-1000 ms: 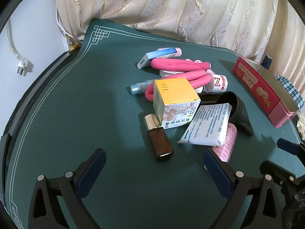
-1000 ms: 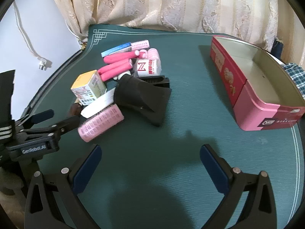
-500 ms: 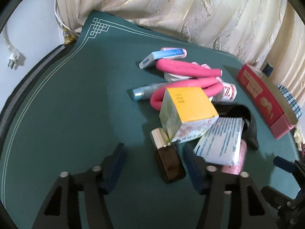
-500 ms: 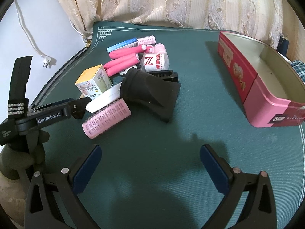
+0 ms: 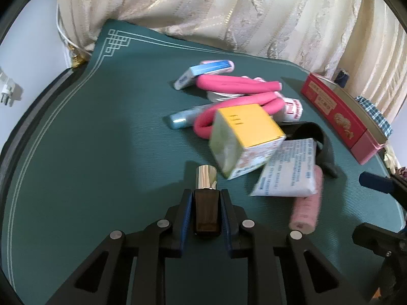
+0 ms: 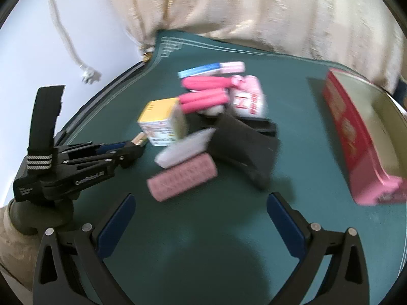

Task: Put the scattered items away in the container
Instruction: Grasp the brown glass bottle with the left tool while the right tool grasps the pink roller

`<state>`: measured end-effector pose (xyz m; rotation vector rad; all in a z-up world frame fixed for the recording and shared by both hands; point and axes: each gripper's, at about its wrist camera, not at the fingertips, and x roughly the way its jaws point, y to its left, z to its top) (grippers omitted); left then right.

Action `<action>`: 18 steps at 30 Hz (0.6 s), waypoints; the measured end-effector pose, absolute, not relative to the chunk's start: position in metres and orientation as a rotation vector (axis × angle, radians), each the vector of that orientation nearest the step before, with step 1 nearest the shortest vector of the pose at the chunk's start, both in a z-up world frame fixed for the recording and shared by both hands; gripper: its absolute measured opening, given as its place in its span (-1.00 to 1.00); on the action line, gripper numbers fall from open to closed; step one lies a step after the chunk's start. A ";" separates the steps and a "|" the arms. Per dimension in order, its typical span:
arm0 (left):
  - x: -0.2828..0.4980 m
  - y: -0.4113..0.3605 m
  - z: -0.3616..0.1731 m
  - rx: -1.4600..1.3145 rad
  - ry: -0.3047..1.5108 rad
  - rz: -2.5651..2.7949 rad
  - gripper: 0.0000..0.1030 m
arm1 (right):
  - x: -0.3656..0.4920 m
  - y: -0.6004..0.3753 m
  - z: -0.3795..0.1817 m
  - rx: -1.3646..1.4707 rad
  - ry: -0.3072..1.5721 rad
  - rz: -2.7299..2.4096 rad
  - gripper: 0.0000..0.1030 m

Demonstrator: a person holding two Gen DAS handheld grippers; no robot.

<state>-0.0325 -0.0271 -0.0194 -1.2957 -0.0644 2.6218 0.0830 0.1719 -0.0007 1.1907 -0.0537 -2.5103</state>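
Green tabletop (image 5: pixel 89 152) lying before a beige curtain (image 5: pixel 229 12), left gripper (image 5: pixel 206 213) just closing onto a brown bottle (image 5: pixel 206 211), yellow box (image 5: pixel 244 137) just ahead of it, right gripper (image 6: pixel 201 218) hanging wide open and empty, red tin (image 6: pixel 356 137) to its right.

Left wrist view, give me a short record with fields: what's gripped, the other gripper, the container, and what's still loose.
held: left gripper, jaws just closed on the small brown glass bottle with gold cap
right gripper: jaws wide, nothing between
container: red and pink rectangular tin, nothing visible inside
loose: yellow-topped carton, pink foam rods, pink hair roller
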 end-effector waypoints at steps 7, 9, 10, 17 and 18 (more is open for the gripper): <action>-0.039 -0.024 -0.020 -1.288 -0.035 2.620 -0.56 | 0.060 0.150 -0.011 1.218 0.066 -2.452 1.00; -0.040 -0.022 -0.020 -1.286 -0.020 2.625 -0.56 | 0.053 0.150 -0.015 1.232 0.074 -2.455 1.00; -0.040 -0.022 -0.020 -1.285 -0.014 2.628 -0.57 | 0.050 0.150 -0.017 1.231 0.079 -2.464 1.00; -0.035 -0.028 -0.017 -1.267 -0.080 2.666 -0.60 | 0.055 0.144 -0.016 1.162 0.164 -2.480 0.73; -0.032 -0.029 -0.016 -1.259 -0.085 2.676 -0.60 | 0.055 0.143 -0.016 1.158 0.150 -2.448 0.46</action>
